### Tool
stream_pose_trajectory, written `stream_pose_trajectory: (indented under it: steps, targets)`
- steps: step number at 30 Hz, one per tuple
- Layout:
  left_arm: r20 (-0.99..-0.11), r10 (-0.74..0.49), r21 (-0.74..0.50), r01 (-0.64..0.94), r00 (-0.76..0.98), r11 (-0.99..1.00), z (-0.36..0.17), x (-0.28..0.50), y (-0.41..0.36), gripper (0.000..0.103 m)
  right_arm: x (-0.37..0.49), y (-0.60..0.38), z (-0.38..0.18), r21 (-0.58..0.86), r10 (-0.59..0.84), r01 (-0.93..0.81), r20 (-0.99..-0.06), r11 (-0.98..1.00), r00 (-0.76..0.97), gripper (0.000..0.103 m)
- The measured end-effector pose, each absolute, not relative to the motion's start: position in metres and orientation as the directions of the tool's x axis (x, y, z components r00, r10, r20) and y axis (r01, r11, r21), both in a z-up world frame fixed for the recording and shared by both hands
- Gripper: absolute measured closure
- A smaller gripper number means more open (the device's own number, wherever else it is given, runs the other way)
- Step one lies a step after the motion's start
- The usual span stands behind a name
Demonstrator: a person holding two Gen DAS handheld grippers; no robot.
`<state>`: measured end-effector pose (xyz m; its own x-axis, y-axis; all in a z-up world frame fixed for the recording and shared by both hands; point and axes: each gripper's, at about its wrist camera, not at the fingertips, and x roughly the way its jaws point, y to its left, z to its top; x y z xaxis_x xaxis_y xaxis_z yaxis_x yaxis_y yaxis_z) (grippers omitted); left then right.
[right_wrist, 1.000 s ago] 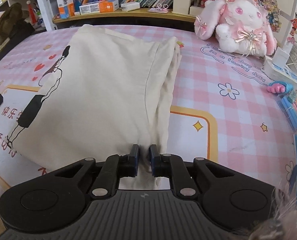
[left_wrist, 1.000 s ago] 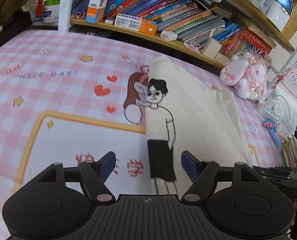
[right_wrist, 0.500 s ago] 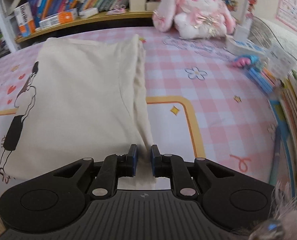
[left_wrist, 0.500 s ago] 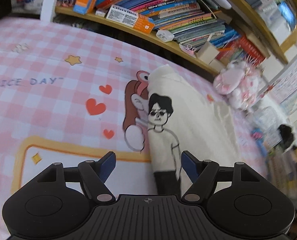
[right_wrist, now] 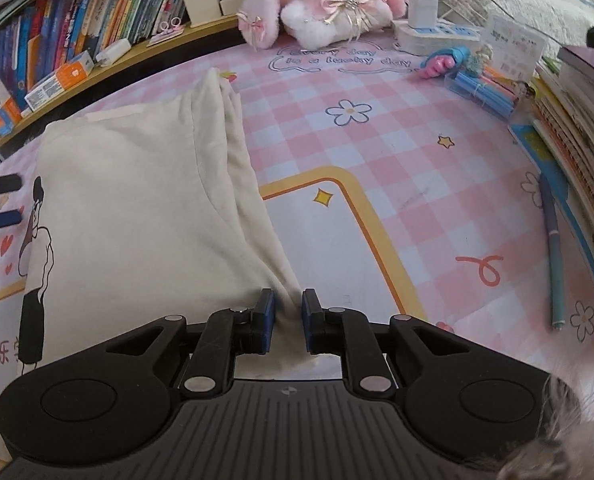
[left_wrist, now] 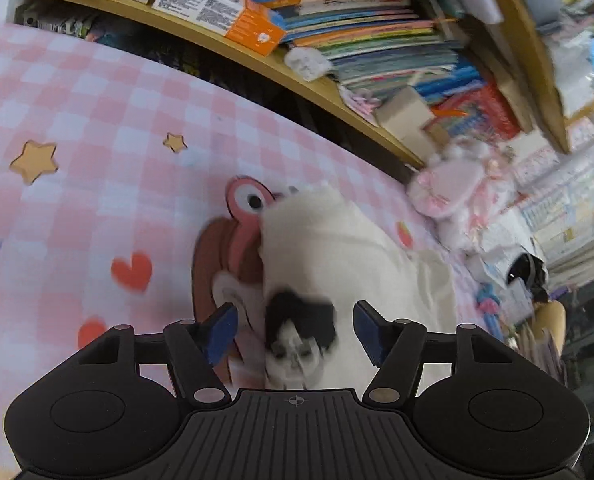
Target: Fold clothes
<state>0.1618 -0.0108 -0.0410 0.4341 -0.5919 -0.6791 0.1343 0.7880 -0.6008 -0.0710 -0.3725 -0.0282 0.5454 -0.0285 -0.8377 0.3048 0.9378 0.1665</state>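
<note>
My fingers [right_wrist: 265, 322] wear blue pads on black arms. The garment [right_wrist: 137, 216] is plain cream, printed along one edge with a black-haired figure [right_wrist: 37, 256] in a white top and black shorts. Beneath it the counter [right_wrist: 377, 160] is covered in pink-and-white check, strewn with tan stars [left_wrist: 35, 160], red hearts [left_wrist: 132, 271], white outline flowers [right_wrist: 348, 111] and a yellow-orange border band [right_wrist: 373, 216]. The plush rabbit [right_wrist: 321, 0] is white and pink with a pale pink bow. A teal-grey pen [right_wrist: 553, 248] lies on the check.
</note>
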Motion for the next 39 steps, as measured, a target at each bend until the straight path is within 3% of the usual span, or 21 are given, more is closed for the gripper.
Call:
stream_pose_trajectory:
  steps: [3, 6, 8, 11, 13, 15, 18, 19, 25, 27, 31, 33, 34, 36, 37, 39]
  targets:
    - [-0.65, -0.617, -0.654, 0.087, 0.444, 0.751, -0.052, 0.183, -0.005, 0.037, -0.071, -0.371, -0.028, 0.162, -0.035, 0.311, -0.839, 0.937, 0.543, 0.089]
    - [-0.604, -0.659, -0.723, 0.039, 0.449, 0.69, -0.061, 0.199, 0.001, 0.041, -0.071, -0.37, -0.028, 0.156, -0.042, 0.316, -0.841, 0.936, 0.54, 0.089]
    - [-0.576, -0.686, -0.761, 0.013, 0.445, 0.648, -0.068, 0.206, 0.002, 0.08, -0.071, -0.37, -0.029, 0.152, -0.046, 0.323, -0.845, 0.934, 0.532, 0.085]
    - [-0.48, -0.723, -0.749, 0.197, 0.498, 0.633, -0.042, 0.191, -0.006, 0.088, -0.074, -0.373, -0.033, 0.154, -0.043, 0.33, -0.852, 0.931, 0.522, 0.081]
    - [-0.412, -0.746, -0.698, 0.344, 0.523, 0.627, -0.021, 0.179, -0.013, 0.088, -0.074, -0.373, -0.034, 0.151, -0.045, 0.328, -0.852, 0.933, 0.521, 0.081]
    - [-0.466, -0.696, -0.611, 0.37, 0.547, 0.7, -0.017, 0.182, -0.023, 0.087, -0.073, -0.371, -0.033, 0.142, -0.051, 0.329, -0.856, 0.934, 0.515, 0.081]
    - [-0.595, -0.611, -0.623, 0.181, 0.523, 0.761, -0.048, 0.217, -0.019, 0.087, -0.071, -0.369, -0.033, 0.132, -0.058, 0.331, -0.861, 0.934, 0.506, 0.081]
    - [-0.636, -0.582, -0.622, 0.111, 0.506, 0.775, -0.059, 0.229, -0.016, 0.083, -0.071, -0.369, -0.033, 0.131, -0.059, 0.332, -0.861, 0.934, 0.504, 0.081]
    - [-0.619, -0.55, -0.612, 0.094, 0.561, 0.785, -0.049, 0.228, 0.008, 0.081, -0.07, -0.367, -0.032, 0.119, -0.067, 0.335, -0.866, 0.935, 0.496, 0.081]
    - [-0.594, -0.604, -0.659, 0.109, 0.531, 0.744, -0.049, 0.222, 0.015, 0.078, -0.07, -0.368, -0.032, 0.12, -0.068, 0.337, -0.865, 0.934, 0.497, 0.081]
    - [-0.592, -0.661, -0.687, 0.142, 0.461, 0.713, -0.053, 0.207, 0.01, 0.054, -0.07, -0.366, -0.033, 0.118, -0.074, 0.342, -0.864, 0.932, 0.498, 0.08]
    - [-0.59, -0.677, -0.705, 0.128, 0.44, 0.698, -0.059, 0.206, 0.003, 0.053, -0.071, -0.366, -0.033, 0.116, -0.078, 0.346, -0.863, 0.931, 0.499, 0.08]
    - [-0.592, -0.678, -0.705, 0.127, 0.436, 0.697, -0.062, 0.207, -0.002, 0.057, -0.071, -0.365, -0.033, 0.115, -0.079, 0.347, -0.863, 0.931, 0.499, 0.08]
    - [-0.59, -0.669, -0.681, 0.168, 0.452, 0.713, -0.06, 0.206, -0.011, 0.089, -0.071, -0.365, -0.033, 0.114, -0.083, 0.351, -0.862, 0.93, 0.499, 0.08]
    - [-0.577, -0.664, -0.641, 0.239, 0.477, 0.729, -0.051, 0.203, -0.018, 0.096, -0.071, -0.364, -0.033, 0.113, -0.085, 0.352, -0.862, 0.929, 0.5, 0.08]
    - [-0.517, -0.67, -0.562, 0.379, 0.534, 0.735, -0.03, 0.191, -0.029, 0.097, -0.071, -0.363, -0.032, 0.112, -0.089, 0.359, -0.862, 0.927, 0.5, 0.08]
